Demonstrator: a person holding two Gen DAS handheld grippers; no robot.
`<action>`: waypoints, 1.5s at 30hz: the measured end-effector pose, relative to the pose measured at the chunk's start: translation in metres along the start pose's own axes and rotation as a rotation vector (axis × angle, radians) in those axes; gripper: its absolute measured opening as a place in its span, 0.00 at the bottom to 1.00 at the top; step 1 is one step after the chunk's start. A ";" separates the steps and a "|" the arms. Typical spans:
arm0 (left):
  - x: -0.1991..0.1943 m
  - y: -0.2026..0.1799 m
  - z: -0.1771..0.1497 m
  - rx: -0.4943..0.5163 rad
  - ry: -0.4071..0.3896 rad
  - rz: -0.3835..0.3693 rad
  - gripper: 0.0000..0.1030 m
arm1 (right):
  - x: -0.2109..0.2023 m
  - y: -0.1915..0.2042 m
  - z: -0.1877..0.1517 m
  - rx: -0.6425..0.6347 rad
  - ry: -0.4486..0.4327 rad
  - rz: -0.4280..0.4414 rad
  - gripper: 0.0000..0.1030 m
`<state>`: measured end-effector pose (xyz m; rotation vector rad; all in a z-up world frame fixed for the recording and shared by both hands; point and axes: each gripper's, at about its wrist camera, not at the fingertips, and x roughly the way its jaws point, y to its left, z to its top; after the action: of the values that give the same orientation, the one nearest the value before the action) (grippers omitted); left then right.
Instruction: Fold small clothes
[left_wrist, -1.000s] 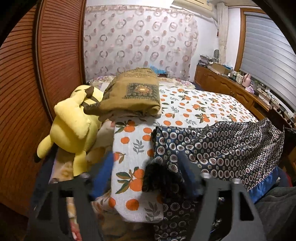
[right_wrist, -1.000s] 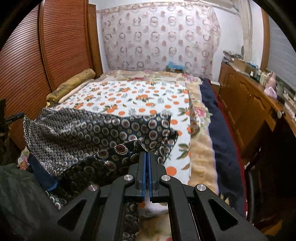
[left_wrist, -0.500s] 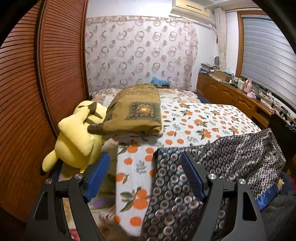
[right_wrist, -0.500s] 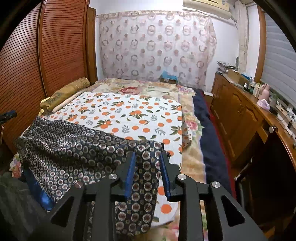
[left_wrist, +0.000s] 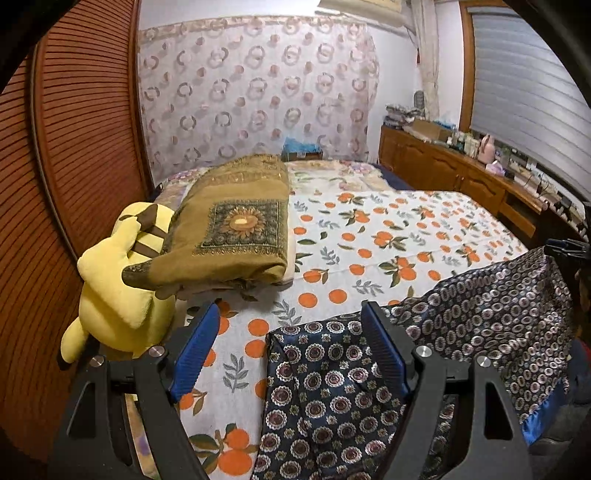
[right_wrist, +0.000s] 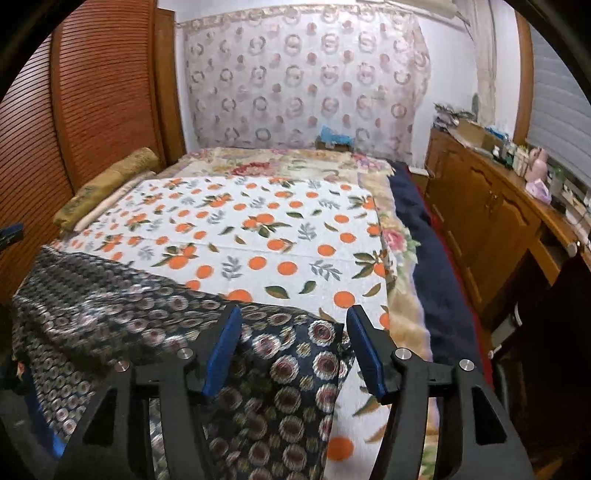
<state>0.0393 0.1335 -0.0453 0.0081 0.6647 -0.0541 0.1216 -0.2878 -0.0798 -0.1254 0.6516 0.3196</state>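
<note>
Both hand-held grippers, left (left_wrist: 290, 345) and right (right_wrist: 293, 345), now stand apart, having let go of the patterned garment (left_wrist: 424, 350). It lies spread on the orange-print sheet (left_wrist: 388, 236) at the bed's near edge, part draping over it. Judgement: lay-out done, first fold next.
</note>
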 end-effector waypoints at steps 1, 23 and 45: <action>0.005 0.000 0.000 0.001 0.014 0.000 0.77 | 0.009 -0.001 -0.001 0.005 0.021 -0.012 0.60; 0.076 0.012 -0.030 -0.023 0.266 -0.018 0.59 | 0.051 -0.004 -0.015 0.005 0.159 -0.006 0.60; 0.021 -0.020 0.002 0.030 0.079 -0.155 0.05 | 0.019 0.012 -0.017 -0.045 0.013 0.057 0.05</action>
<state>0.0558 0.1130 -0.0562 -0.0123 0.7424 -0.2143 0.1218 -0.2749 -0.1052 -0.1521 0.6618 0.3888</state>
